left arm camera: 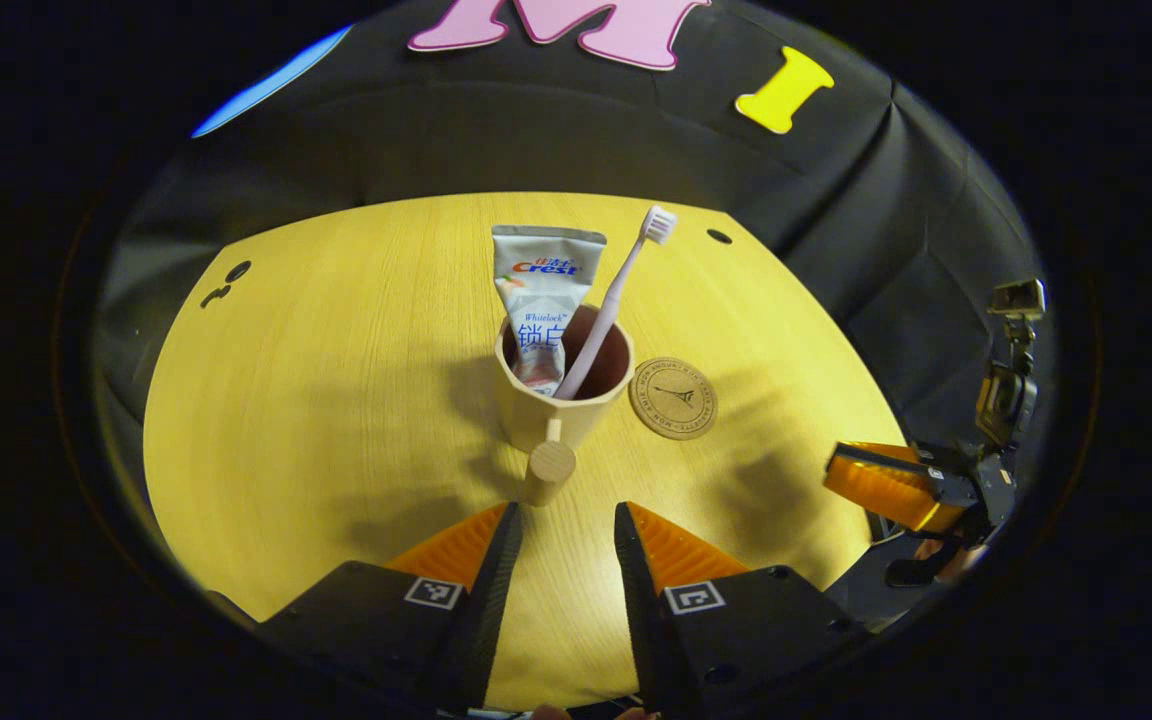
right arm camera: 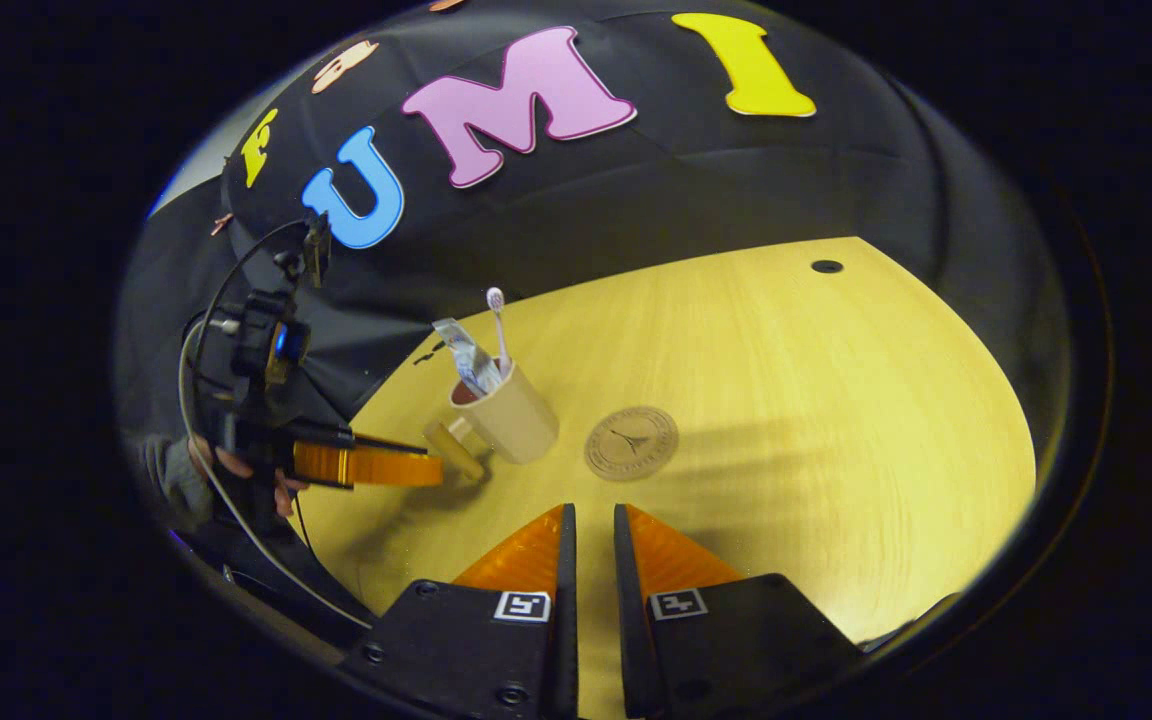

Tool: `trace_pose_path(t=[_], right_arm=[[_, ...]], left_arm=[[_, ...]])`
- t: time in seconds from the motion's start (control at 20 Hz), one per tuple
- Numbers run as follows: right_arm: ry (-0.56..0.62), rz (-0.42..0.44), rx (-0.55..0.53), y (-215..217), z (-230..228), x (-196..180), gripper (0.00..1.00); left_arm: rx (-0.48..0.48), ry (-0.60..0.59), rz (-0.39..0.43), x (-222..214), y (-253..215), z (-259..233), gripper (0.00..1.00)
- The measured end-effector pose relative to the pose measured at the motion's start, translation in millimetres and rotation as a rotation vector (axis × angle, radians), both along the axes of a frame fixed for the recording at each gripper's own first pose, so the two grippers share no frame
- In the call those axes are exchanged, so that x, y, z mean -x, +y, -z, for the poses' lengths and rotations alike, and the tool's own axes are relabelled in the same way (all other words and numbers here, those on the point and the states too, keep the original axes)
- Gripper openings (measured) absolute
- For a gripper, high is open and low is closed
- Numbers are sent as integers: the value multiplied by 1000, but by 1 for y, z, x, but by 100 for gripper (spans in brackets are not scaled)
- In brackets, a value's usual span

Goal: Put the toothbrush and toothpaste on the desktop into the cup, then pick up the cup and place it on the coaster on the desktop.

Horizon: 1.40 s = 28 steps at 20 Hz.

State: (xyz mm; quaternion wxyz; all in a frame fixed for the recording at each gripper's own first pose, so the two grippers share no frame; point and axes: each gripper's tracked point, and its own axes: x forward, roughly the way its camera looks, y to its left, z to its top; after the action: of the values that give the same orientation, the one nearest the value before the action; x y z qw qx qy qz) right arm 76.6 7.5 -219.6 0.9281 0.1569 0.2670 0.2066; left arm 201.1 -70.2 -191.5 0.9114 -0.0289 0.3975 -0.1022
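A beige cup (left arm camera: 546, 405) stands upright mid-table. In it are a white toothpaste tube (left arm camera: 544, 290) and a pink toothbrush (left arm camera: 618, 290), head up. The cup's handle ends in a round knob (left arm camera: 550, 463) that points at my left gripper (left arm camera: 568, 520). That gripper is open, with its fingertips just short of the knob and apart from it. A round brown coaster (left arm camera: 673, 397) lies bare just right of the cup. In the right gripper view the cup (right arm camera: 511, 422) and coaster (right arm camera: 631, 442) lie ahead of my right gripper (right arm camera: 593, 520), which is shut on nothing.
The wooden tabletop (left arm camera: 316, 400) has small dark holes near its far corners. The right gripper (left arm camera: 891, 485), held by a hand, hovers at the table's right edge. The left gripper (right arm camera: 366, 465) shows beside the cup handle. Black cloth walls surround the table.
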Motion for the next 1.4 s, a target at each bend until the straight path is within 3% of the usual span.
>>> trace_pose_path(t=[0.35,0.4,0.45,0.5,0.55,0.6,0.75,0.8,0.85,1.05,1.1,1.4], right_arm=[[65,162,-44,-54,15,34,21],[67,182,-46,-61,16,39,21],[71,201,-47,-68,17,43,21],[77,218,-49,-75,19,45,21],[85,236,-51,-81,22,49,21],[91,252,-54,-86,24,54,22],[104,289,-55,-102,27,64,22],[109,300,-59,-106,29,68,22],[115,311,-63,-109,30,69,21],[128,333,-79,-115,32,72,21],[134,336,-85,-116,34,73,21],[140,329,-90,-115,34,76,21]], left_arm=[[-32,169,18,-28,-4,23,59],[-45,180,20,-33,-4,25,67],[-58,189,25,-38,-5,27,59],[-73,195,33,-43,-5,29,68],[-88,202,40,-48,-6,30,67],[-102,212,43,-51,-5,31,57],[-121,254,34,-56,-5,36,54],[-123,266,29,-57,-5,38,61],[-123,278,23,-57,-4,40,52],[-138,302,18,-57,-1,48,42],[-144,303,21,-58,-2,47,35],[-130,268,9,-56,-3,43,33]])
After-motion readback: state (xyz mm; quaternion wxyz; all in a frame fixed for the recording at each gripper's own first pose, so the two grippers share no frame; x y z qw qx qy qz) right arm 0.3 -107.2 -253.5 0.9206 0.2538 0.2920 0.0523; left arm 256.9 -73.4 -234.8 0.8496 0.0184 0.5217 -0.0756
